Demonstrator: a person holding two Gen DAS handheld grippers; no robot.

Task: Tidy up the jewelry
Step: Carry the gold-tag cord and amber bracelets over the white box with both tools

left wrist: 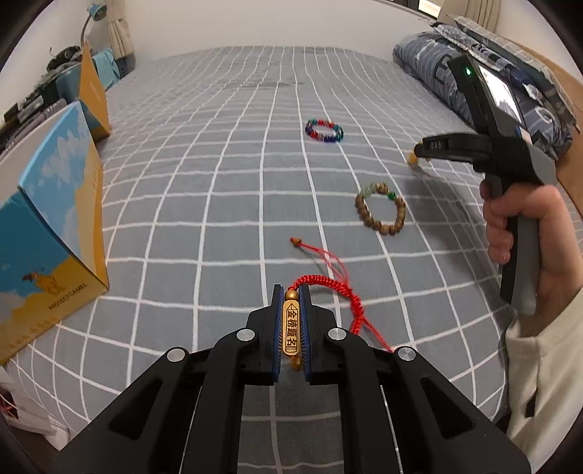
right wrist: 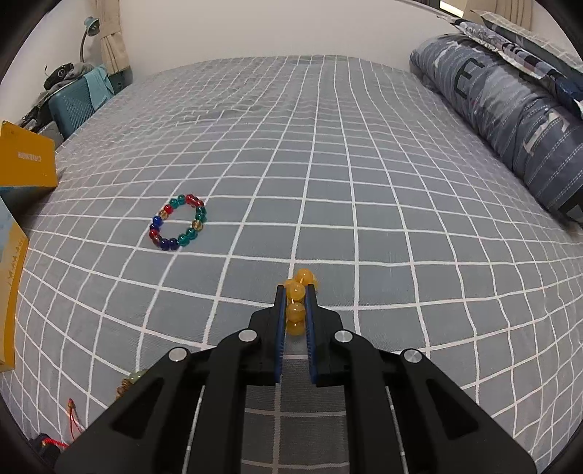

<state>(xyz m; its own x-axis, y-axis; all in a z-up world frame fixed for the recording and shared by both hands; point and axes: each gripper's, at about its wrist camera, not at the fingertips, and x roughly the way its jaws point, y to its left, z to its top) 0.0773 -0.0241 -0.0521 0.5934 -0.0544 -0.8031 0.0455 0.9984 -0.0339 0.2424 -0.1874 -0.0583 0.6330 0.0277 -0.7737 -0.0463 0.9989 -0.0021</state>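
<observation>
My left gripper (left wrist: pixel 291 291) is shut on a red cord bracelet (left wrist: pixel 292 330), clamping its gold bar charm; the red cord trails right and forward over the bed. My right gripper (right wrist: pixel 294 290) is shut on a yellow bead bracelet (right wrist: pixel 296 306), with several beads between the pads and more sticking out past the tips. In the left wrist view the right gripper (left wrist: pixel 419 150) is at the right, over the bed. A brown wooden bead bracelet (left wrist: pixel 380 208) lies on the bed ahead right. A multicolour glass bead bracelet (left wrist: pixel 325 131) (right wrist: pixel 178 226) lies farther off.
The bed has a grey checked sheet (right wrist: pixel 328 164). A blue and yellow cardboard box (left wrist: pixel 54 226) stands open at the left edge, its yellow flap (left wrist: pixel 93 94) raised. A folded blue quilt (right wrist: pixel 510 116) lies along the right. Clutter and a lamp (right wrist: pixel 89 29) stand beyond the left edge.
</observation>
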